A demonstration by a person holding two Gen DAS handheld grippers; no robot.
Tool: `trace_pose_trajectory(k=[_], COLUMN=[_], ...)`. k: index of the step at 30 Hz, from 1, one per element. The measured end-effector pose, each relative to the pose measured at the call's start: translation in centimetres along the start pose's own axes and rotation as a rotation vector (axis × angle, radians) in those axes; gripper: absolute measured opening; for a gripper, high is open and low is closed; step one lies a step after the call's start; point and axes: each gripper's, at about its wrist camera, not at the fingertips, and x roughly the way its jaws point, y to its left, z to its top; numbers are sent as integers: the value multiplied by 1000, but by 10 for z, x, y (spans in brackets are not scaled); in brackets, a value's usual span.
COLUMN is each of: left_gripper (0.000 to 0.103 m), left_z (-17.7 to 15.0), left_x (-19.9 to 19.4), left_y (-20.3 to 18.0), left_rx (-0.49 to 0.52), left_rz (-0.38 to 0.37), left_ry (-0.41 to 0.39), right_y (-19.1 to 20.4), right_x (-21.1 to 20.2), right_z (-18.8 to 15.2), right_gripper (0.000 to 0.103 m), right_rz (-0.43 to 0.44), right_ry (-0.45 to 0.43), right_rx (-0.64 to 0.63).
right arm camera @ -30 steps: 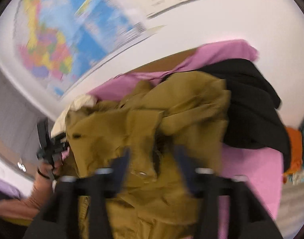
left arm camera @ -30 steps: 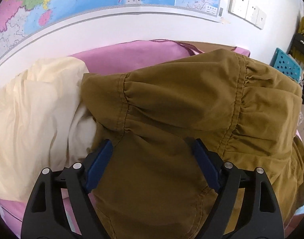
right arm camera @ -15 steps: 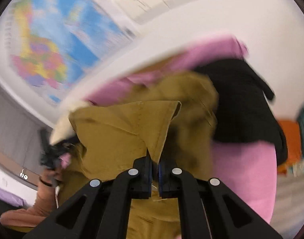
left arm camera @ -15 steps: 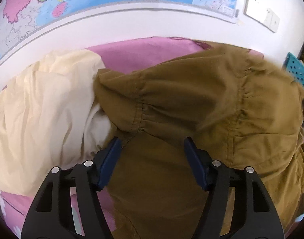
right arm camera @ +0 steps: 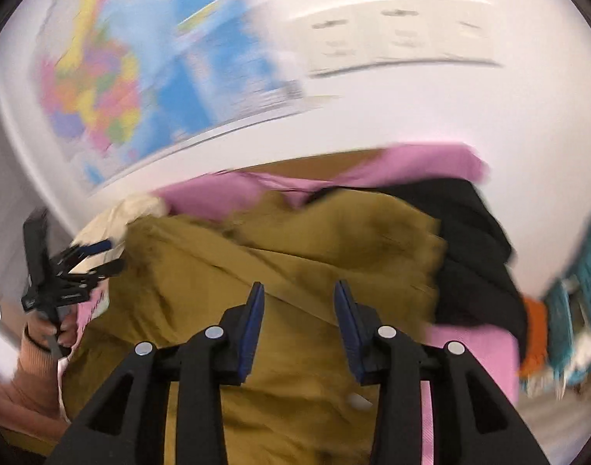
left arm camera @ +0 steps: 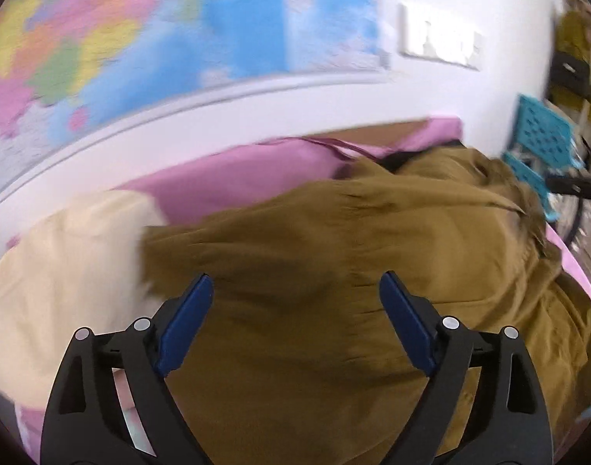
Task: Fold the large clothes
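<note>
An olive-brown garment lies crumpled on a pink-covered surface and fills the middle of both views. My left gripper hovers above it, its jaws opening wide, with no cloth pinched between the blue pads. My right gripper is over the garment's middle, jaws opening, nothing gripped between them. In the right wrist view the left gripper shows at the left edge, held by a hand. Both views are blurred by motion.
A cream cloth lies left of the garment. A black garment and an orange item lie to its right. Teal crates stand at the far right. A wall map and switches hang behind.
The right gripper closed on a fold of the olive garment, then opened and let it drop. The left gripper narrowed, then widened again. Both rose and the garment now lies flatter.
</note>
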Motion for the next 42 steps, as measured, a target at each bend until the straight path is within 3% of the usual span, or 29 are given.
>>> trace_pose_trajectory(k=[3, 6, 7, 9, 12, 14, 18, 25, 30, 33, 37, 40, 42], left_gripper=[87, 88, 88, 88, 88, 88, 87, 88, 90, 92, 93, 93, 93], left_z=[-3, -17, -20, -27, -31, -32, -32, -38, -46, -61, -83, -104, -117], left_x=[35, 64, 67, 68, 65, 62, 55, 39, 2, -28, -38, -29, -21], left_y=[-5, 5, 10, 17, 18, 18, 26, 37, 53, 65, 63, 64, 66], left_rx=[4, -45, -65, -96, -99, -103, -128, -158, -196, -219, -203, -206, -224], left_rz=[5, 0, -9, -41, -44, -37, -57, -60, -92, -128, -106, -83, -74], left_ry=[92, 206, 219, 223, 226, 228, 215, 201, 135, 92, 119, 180, 223], right_y=[26, 38, 35, 31, 37, 43, 60, 69, 74, 72, 87, 98, 93], right_x=[49, 106, 127, 139, 125, 105, 90, 161, 129, 96, 83, 111, 121], right_z=[11, 10, 6, 4, 7, 13, 25, 21, 21, 16, -9, -29, -36], right_gripper=[36, 34, 32, 33, 33, 36, 38, 43, 52, 52, 52, 52, 53], right_rz=[53, -53, -95, -97, -104, -93, -5, -53, -35, 40, 94, 37, 31], right_ry=[56, 147, 187, 200, 199, 149, 85, 180, 157, 123, 164, 251, 255], right_rx=[-82, -161, -177, -179, -220, -225, -227, -257, -257, -233, -290, -357, -335])
